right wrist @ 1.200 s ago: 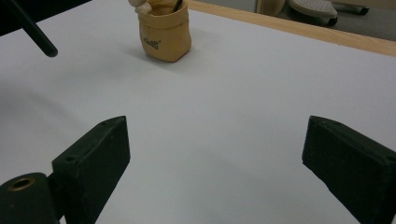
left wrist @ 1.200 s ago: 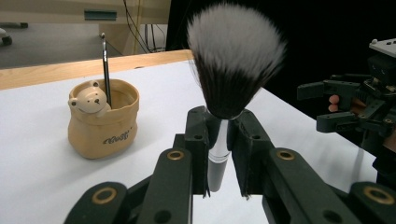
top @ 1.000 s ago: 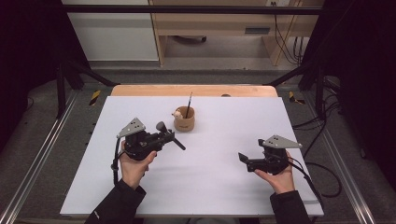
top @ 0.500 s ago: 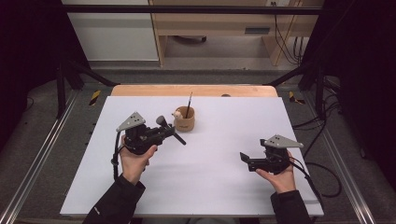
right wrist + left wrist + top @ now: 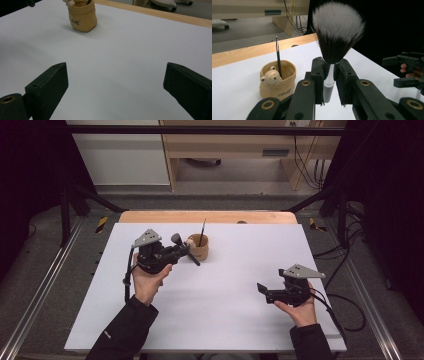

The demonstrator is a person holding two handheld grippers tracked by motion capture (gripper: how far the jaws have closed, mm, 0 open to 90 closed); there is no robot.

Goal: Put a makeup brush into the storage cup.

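Item: makeup brush (image 5: 331, 50), black-and-white bristle head, silver ferrule, dark handle. Location: clamped in the left hand-held gripper (image 5: 176, 251), just left of the bear-faced holder cup (image 5: 198, 247) and raised off the white tabletop (image 5: 225, 320). In the left gripper view the two black jaws stand narrow and press on the ferrule from either side, the bristles fanning out beyond the jaw tips. Handling, as judged: light, with a stiff shaft; the bristle head is soft and would crush or splay if pinched, and the polished ferrule looks slippery, so the grip belongs on the ferrule or the handle just behind it, where it now sits. Orientation: in the high view the long axis lies tilted across the gripper, bristle head up and to the left of the cup, handle end (image 5: 195, 260) slanting down toward the cup's near side; a handle-first drop into the cup would call for the handle end to swing over the rim. Cup: tan, soft-looking, upright, already holding one thin dark pencil-like brush (image 5: 202, 230) that leans on its far side. Right of the cup, well apart: the right hand-held gripper (image 5: 261, 289), jaws spread wide and empty, resting low over the tabletop, pointing toward the cup.
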